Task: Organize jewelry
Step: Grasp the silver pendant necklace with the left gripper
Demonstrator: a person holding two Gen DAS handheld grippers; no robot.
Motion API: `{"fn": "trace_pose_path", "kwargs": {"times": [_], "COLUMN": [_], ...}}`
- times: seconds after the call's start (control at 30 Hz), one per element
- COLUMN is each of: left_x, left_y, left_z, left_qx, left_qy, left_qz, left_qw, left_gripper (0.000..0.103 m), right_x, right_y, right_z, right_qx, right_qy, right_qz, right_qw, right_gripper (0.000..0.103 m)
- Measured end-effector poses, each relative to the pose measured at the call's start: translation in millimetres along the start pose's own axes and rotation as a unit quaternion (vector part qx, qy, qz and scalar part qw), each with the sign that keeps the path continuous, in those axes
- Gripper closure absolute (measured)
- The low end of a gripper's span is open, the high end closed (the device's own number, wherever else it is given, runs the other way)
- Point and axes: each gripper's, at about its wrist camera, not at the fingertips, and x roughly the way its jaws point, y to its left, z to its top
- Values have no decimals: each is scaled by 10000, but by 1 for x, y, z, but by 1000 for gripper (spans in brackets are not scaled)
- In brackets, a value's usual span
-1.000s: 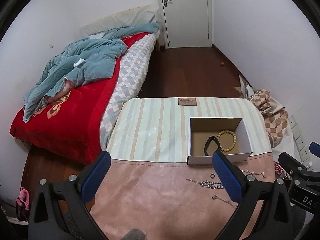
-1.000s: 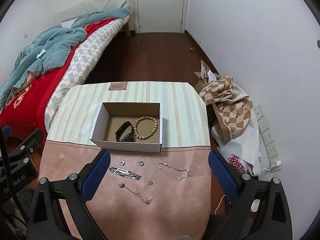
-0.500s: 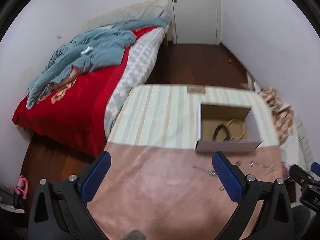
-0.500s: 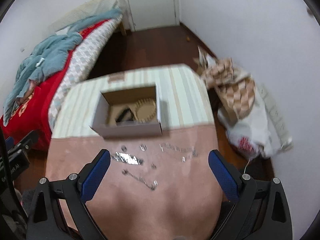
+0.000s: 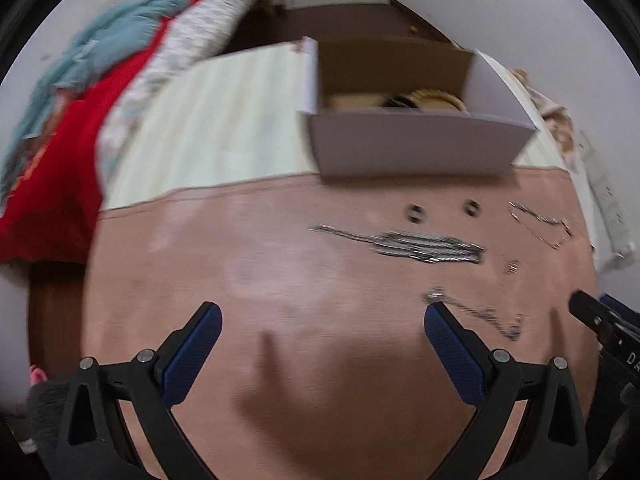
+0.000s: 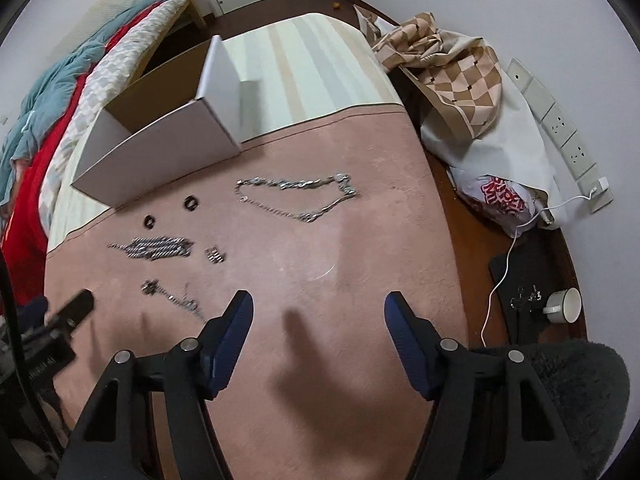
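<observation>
Comparing with a second ago, both claws are seen to have been lowered towards the pink worktop, the box now looming larger. The right claw has just been narrowed, yet its jaws stand apart with nothing between them; the left claw is spread wide and empty. A pickup is judged imminent, none yet begun. In front of the box, three chains are counted: a looped one, a bunched one, a thin one. Two rings and one small clasp lie beside them. Inside the box, a beaded bracelet is glimpsed.
</observation>
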Motion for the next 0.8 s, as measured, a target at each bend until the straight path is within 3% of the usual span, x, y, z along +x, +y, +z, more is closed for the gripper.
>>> {"fn": "trace_pose_path", "kwargs": {"times": [0.1,0.27,0.33,0.4,0.43,0.47,0.8], "left_x": [13,26,25,24,23,23,12], "left_y": [-21,-45,-49,-53,-55,-57,-32], "left_z": [-2,-2,-3,-3,-2,-1,2], "left_qx": [170,473,539,616,641,689,535], "left_qy": [84,171,92,38,21,8,-93], "left_qz": [-285,-428,-468,-565,-589,-569,-521], "left_qw": [9994,9978,9974,9965,9962,9960,9972], "left_gripper": [7,45,51,65,83,93,94], "right_x": [2,10,12,15,16,17,2], "right_y": [-5,-16,-21,-25,-26,-27,-26], "right_z": [9,13,15,14,15,16,21], "right_qx": [10,128,164,212,238,252,315], "right_qy": [-12,31,55,81,95,101,-61], "right_qz": [-42,-51,-49,-53,-51,-53,37], "right_qw": [10000,9999,9998,9997,9997,9996,9995], "right_gripper": [33,33,33,33,33,33,33]}}
